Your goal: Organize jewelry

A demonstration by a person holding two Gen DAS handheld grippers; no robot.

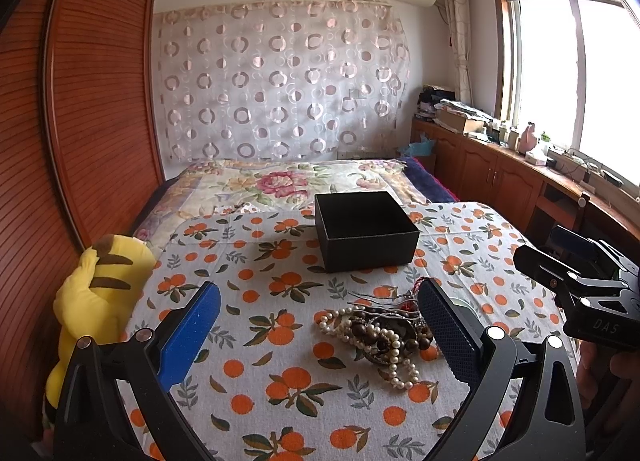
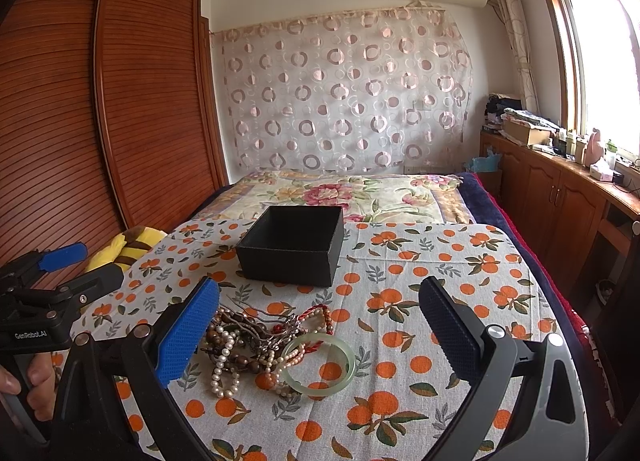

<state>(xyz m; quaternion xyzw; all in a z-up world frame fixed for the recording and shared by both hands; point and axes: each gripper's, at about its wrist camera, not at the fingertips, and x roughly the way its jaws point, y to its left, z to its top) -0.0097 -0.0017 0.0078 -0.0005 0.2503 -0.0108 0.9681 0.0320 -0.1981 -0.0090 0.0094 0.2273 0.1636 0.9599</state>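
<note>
Setting: a table covered by an orange-print cloth (image 2: 420, 261), standing at the foot of a bed with a floral quilt (image 2: 340, 189).
Jewelry pile (image 2: 260, 341): a tangled heap of pearl strands, brown wooden beads, a red cord bracelet and a thin metal hairpin, lying on the cloth nearer the cameras than the box.
Pile's long axis: in the left wrist view the pearl strand (image 1: 396, 361) trails from the heap toward the camera and slightly right.
Jade bangle (image 2: 320, 365): pale green ring lying flat, touching the right edge of the pile.
Black box (image 2: 292, 245): open, lidless, square, behind the pile; its inside looks dark and bare.
Left gripper (image 1: 320, 325): fingers spread wide, holding nothing; the pile sits just inside the right finger.
Right gripper (image 2: 320, 325): fingers spread wide, holding nothing; the pile sits beside its left finger.
Yellow plush toy (image 1: 96, 301): at the table's left edge.
</note>
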